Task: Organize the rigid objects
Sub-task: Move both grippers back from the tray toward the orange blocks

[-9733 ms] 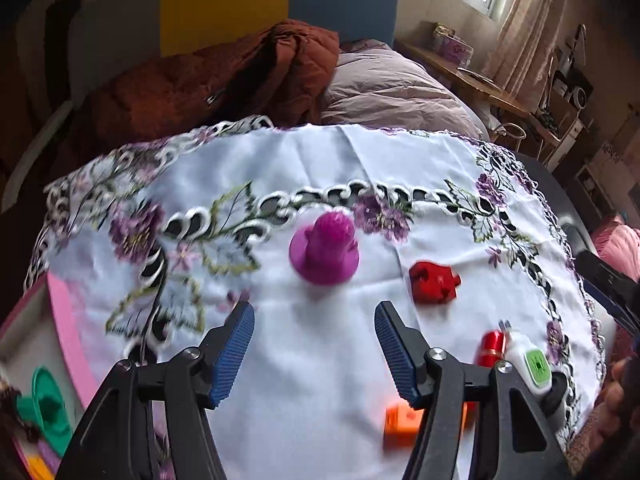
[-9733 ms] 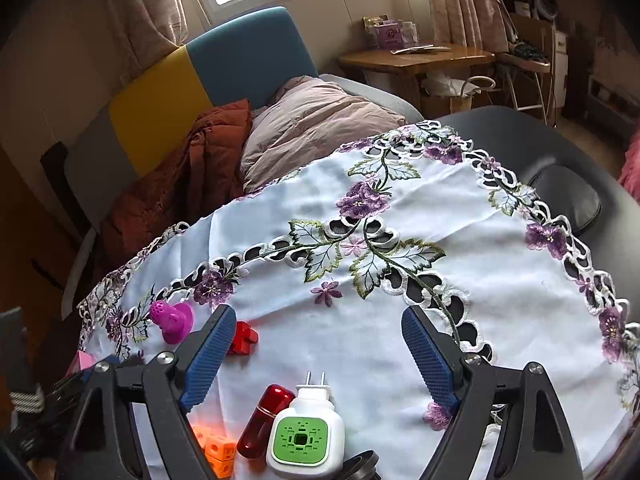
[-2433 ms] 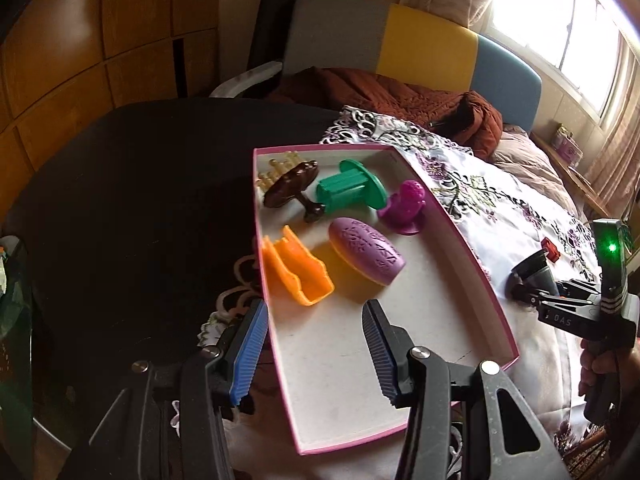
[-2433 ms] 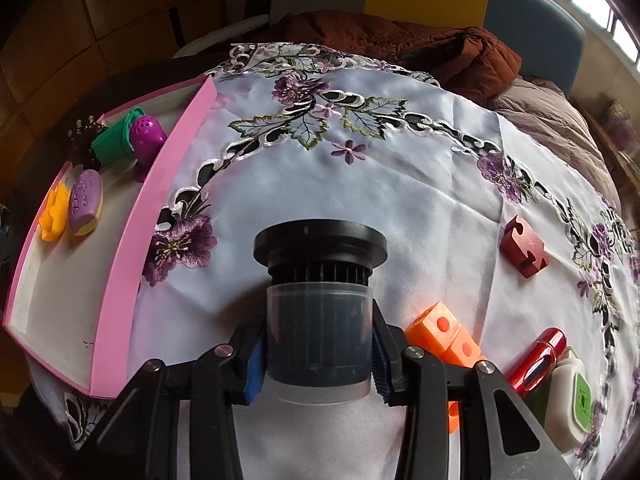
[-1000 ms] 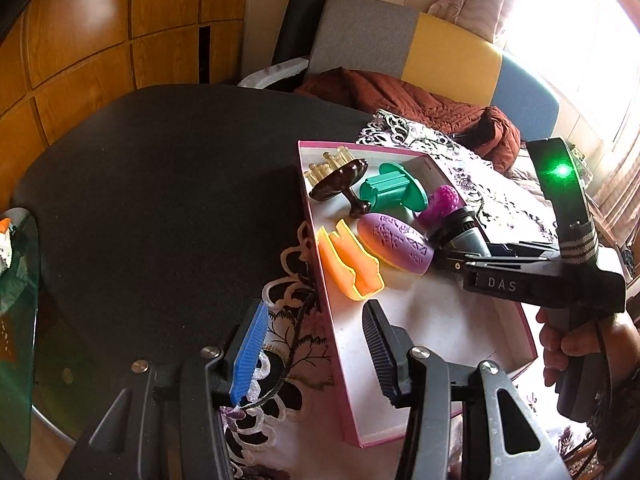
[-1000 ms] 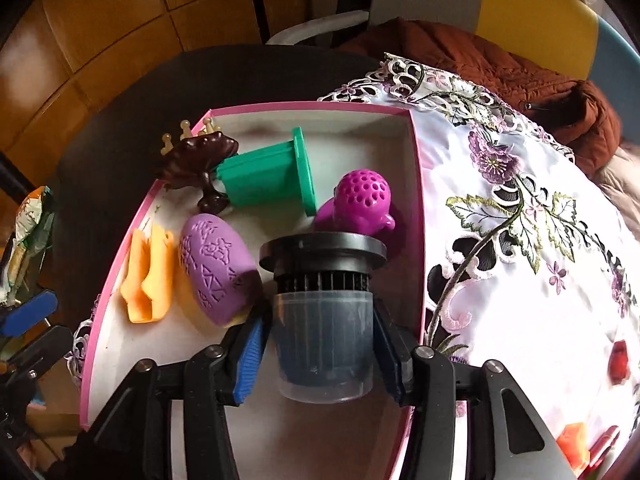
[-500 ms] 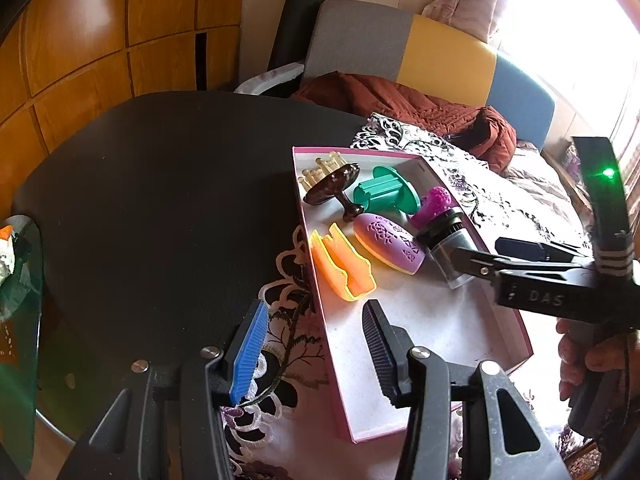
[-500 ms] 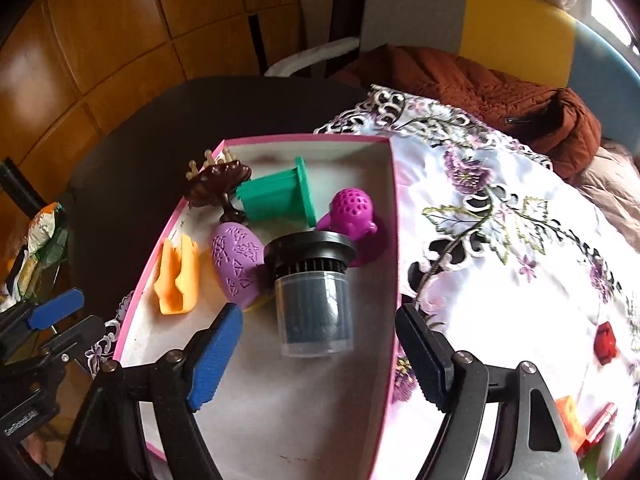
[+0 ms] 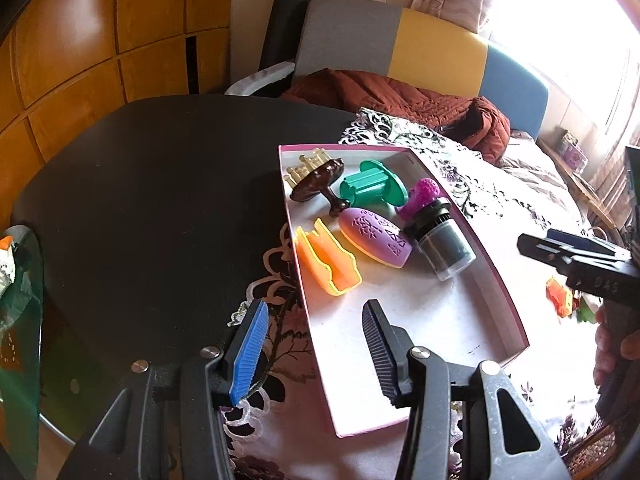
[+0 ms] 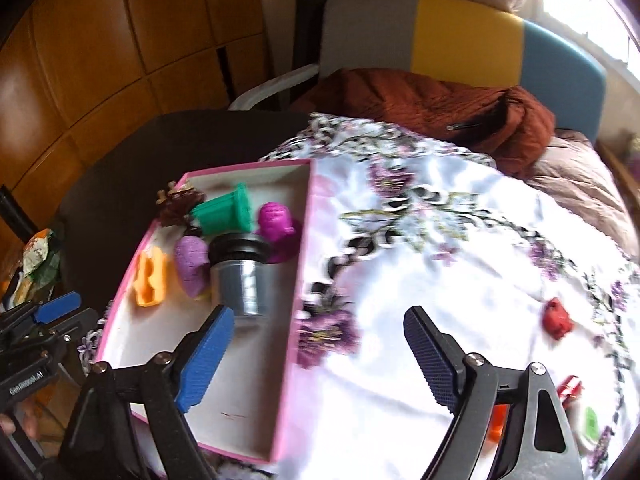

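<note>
The black-capped clear jar [image 9: 442,243] lies tilted inside the pink-rimmed tray [image 9: 496,280], right of centre in the left wrist view, its dark cap touching the purple knobbed piece [image 9: 424,196] and resting just beside the purple oval brush [image 9: 374,238]. Further toward the upper left of the tray sit the green flanged piece [image 9: 372,190] and the brown comb-topped stand [image 9: 316,182], with the orange slotted holder [image 9: 326,262] near the tray's left wall. The right gripper [image 10: 316,356] fills the bottom of its own view, its jaws spread wide after just opening, nothing between them but tray wall and cloth, the jar lying free above its left pad. The left gripper [image 9: 312,346] sits at the bottom of its frame, jaws partly apart and empty, straddling the tray's near left wall. The tray rests on a floral embroidered tablecloth [image 10: 460,240] over a black table [image 9: 152,184]. On the cloth at the right of the right wrist view lies a red block [image 10: 556,318].
</note>
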A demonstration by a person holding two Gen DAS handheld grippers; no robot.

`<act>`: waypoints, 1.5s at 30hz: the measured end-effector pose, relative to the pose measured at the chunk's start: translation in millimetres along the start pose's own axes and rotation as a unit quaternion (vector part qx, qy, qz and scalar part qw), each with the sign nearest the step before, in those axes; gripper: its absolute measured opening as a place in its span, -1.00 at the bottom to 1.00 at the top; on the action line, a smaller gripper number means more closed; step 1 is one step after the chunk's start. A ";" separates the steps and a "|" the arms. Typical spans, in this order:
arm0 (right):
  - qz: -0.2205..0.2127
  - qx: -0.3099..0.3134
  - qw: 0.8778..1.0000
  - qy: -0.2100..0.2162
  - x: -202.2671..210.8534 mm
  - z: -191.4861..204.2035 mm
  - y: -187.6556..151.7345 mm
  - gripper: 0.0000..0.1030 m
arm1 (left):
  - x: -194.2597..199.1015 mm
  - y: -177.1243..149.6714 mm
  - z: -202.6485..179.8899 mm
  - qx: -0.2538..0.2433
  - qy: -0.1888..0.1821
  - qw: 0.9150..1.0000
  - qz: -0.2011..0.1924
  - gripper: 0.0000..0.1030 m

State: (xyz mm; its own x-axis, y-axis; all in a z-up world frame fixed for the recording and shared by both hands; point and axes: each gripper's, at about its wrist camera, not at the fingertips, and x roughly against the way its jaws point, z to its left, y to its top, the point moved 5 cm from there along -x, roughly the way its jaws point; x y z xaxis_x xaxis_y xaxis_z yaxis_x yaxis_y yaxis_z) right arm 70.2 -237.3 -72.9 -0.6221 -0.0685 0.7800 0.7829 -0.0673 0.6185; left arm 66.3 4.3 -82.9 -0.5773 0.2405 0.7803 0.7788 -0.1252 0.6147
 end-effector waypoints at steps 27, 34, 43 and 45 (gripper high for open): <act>-0.057 -0.355 0.910 -0.207 73.9 -288.3 -67.5 0.85 | -3.0 8.9 -93.7 -0.120 -0.022 0.992 -0.004 -0.04; -0.055 -0.357 0.909 -0.206 72.0 -285.6 -68.9 0.89 | -6.2 6.8 -137.6 -0.163 -0.052 0.985 -0.001 -0.04; -0.057 -0.364 0.906 -0.207 74.7 -288.7 -70.0 0.90 | -14.4 1.7 -176.6 -0.180 -0.080 0.980 0.024 -0.04; -0.058 -0.369 0.904 -0.208 76.1 -290.4 -71.0 0.90 | -16.7 1.5 -186.3 -0.184 -0.091 0.978 0.031 -0.04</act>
State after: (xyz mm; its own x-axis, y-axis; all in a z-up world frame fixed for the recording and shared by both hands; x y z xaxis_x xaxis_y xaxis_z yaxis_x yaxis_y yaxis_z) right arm -35.6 -526.7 -85.2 -0.5213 0.3512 0.7777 0.3979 -0.7061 0.5857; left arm 31.4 -179.2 -73.7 -0.4531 0.3844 0.8043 0.6503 -0.4745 0.5932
